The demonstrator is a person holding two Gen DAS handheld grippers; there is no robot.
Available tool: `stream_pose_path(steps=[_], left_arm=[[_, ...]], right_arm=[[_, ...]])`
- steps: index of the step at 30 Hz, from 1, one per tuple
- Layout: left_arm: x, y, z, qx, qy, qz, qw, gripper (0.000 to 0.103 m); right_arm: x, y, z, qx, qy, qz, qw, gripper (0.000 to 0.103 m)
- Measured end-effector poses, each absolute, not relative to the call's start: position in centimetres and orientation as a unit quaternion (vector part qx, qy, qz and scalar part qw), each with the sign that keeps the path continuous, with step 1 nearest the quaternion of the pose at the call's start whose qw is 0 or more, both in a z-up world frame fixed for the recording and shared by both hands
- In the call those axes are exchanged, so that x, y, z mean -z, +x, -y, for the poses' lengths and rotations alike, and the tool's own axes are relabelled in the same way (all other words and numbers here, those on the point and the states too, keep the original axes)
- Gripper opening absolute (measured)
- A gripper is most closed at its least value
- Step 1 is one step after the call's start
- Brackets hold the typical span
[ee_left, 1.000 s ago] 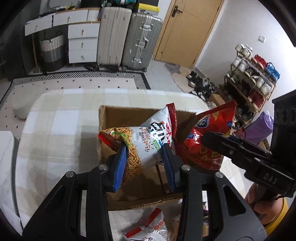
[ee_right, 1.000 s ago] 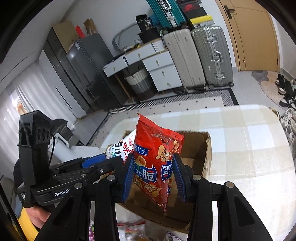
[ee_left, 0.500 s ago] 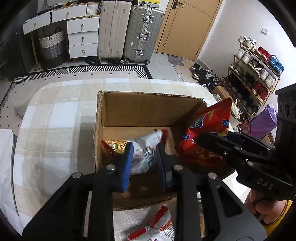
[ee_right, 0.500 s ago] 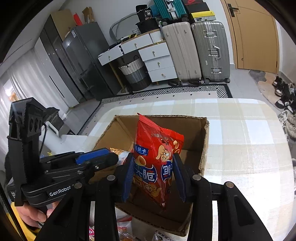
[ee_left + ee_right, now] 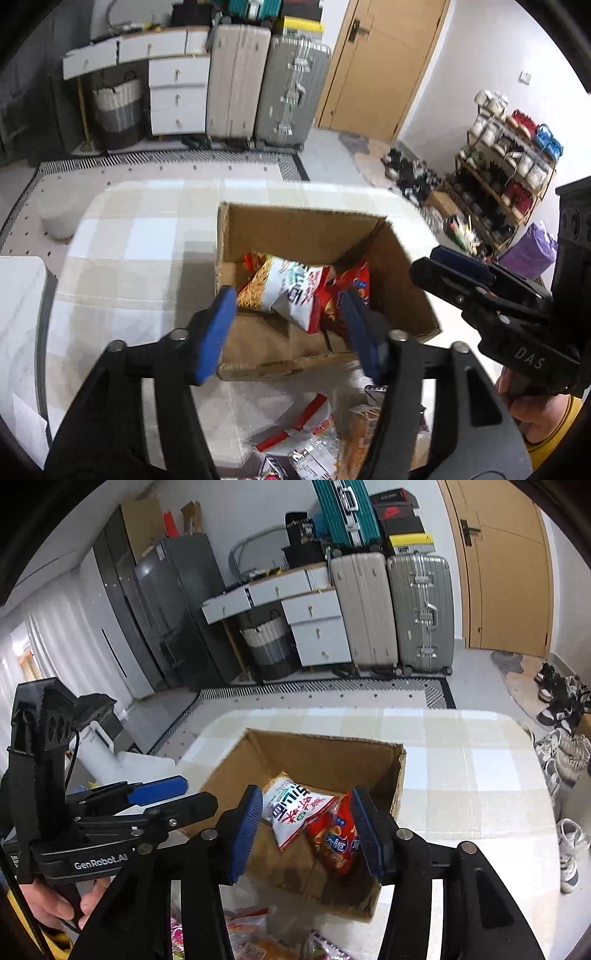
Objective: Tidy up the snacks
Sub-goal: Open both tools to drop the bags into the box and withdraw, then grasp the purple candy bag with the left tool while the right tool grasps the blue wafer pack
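- In the left wrist view, our left tool [image 5: 288, 325] sits low in the frame with its blue pads apart; they have just been opening, and nothing is clamped between them.
- The white bag [image 5: 291, 288] lies inside the box [image 5: 303, 229], just beyond the left tool's tips, at the centre of the frame.
- The red bag [image 5: 354, 284] lies beside it to the right, also in the box, touching the white bag.
- Our right tool [image 5: 448, 264] reaches in from the right edge of that view, over the box's right wall.
- In the right wrist view, the right tool [image 5: 306, 827] has its pads apart; they have just been opening, and the pads press on nothing.
- There the red bag [image 5: 338, 843] and white bag [image 5: 295, 812] lie on the box [image 5: 325, 753] floor, seen through the gap between the pads.
- The box stands on the checked counter [image 5: 461, 775]; loose snacks [image 5: 314, 439] lie on it at the lower edge.
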State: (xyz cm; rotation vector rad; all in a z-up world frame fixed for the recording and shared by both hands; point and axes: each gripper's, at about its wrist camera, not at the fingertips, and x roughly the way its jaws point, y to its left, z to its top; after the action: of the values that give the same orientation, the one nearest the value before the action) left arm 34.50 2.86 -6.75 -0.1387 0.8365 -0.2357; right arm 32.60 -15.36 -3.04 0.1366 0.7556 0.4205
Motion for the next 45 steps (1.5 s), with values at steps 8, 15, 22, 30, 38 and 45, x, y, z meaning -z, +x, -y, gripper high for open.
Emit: stream_pose_path(steps=[8, 15, 22, 30, 38, 45], left_arm=[[1.3, 26.5, -2.8, 0.081, -0.024, -0.317, 0.945, 0.081], [-3.0, 19.5, -3.8, 0.050, -0.018, -0.274, 0.960, 0.092], [-6.4, 11.6, -5.5, 0.039, -0.031, -0.228, 0.972, 0.103], [-8.5, 2.7, -7.3, 0.025, -0.037, -0.185, 0.982, 0.103], [-6.1, -3.7, -9.9, 0.016, -0.049, -0.198, 0.979, 0.103], [-1.1, -5.5, -13.7, -0.017, -0.062, -0.238, 0.969, 0.103]], right_arm=[[-1.3, 27.4, 15.1, -0.207, 0.041, -0.326, 0.921, 0.078], [-5.2, 20.6, 14.6, -0.214, 0.030, -0.268, 0.939, 0.099], [-8.3, 12.0, 14.3, -0.232, 0.018, -0.180, 0.956, 0.103], [-9.1, 2.8, 14.7, -0.218, 0.031, -0.109, 0.969, 0.103], [-6.5, -1.5, 15.7, -0.199, 0.038, -0.124, 0.971, 0.103], [-3.9, -2.7, 15.7, -0.183, 0.022, -0.128, 0.975, 0.103]])
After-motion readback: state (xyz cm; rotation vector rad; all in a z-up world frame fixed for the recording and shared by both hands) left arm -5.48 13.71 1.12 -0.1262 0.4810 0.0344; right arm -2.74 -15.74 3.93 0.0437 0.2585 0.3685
